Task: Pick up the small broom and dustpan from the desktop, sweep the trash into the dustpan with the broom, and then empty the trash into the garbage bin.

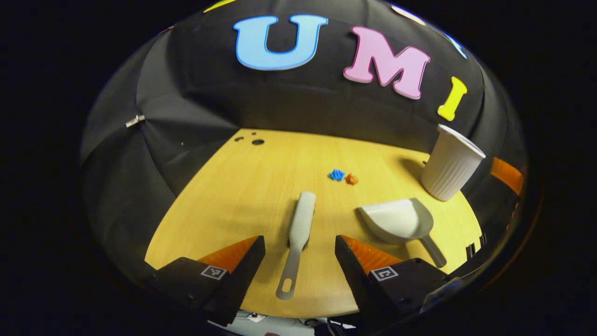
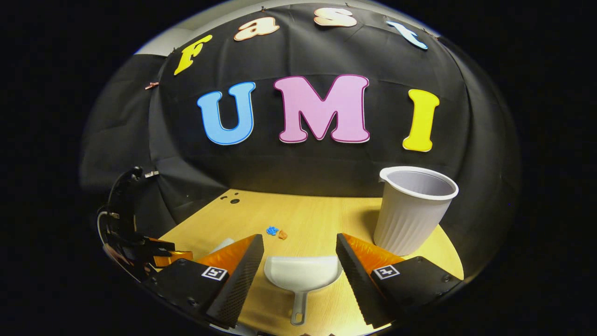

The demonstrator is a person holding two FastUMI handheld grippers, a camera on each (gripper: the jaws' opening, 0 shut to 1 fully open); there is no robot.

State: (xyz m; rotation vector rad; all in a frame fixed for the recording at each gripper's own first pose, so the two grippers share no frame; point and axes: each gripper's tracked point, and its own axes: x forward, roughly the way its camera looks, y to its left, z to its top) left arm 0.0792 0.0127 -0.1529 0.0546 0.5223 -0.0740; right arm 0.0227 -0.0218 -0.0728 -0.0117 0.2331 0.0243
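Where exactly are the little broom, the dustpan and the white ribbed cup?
broom (image 1: 298,228), left gripper view, on the lower part of its pale head, above the handle.
dustpan (image 2: 302,273), right gripper view, on the middle of its scoop.
white ribbed cup (image 2: 406,224), right gripper view, on its ribbed side wall.

Matt plastic dustpan (image 2: 303,273) — wood-grain desktop (image 1: 261,186), ribbed cup (image 2: 410,210).

light wooden tabletop (image 1: 242,196), small dark holes (image 1: 257,142) near its far edge

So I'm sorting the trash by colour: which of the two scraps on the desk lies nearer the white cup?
The orange scrap: it lies on the cup side, right beside the blue scrap.
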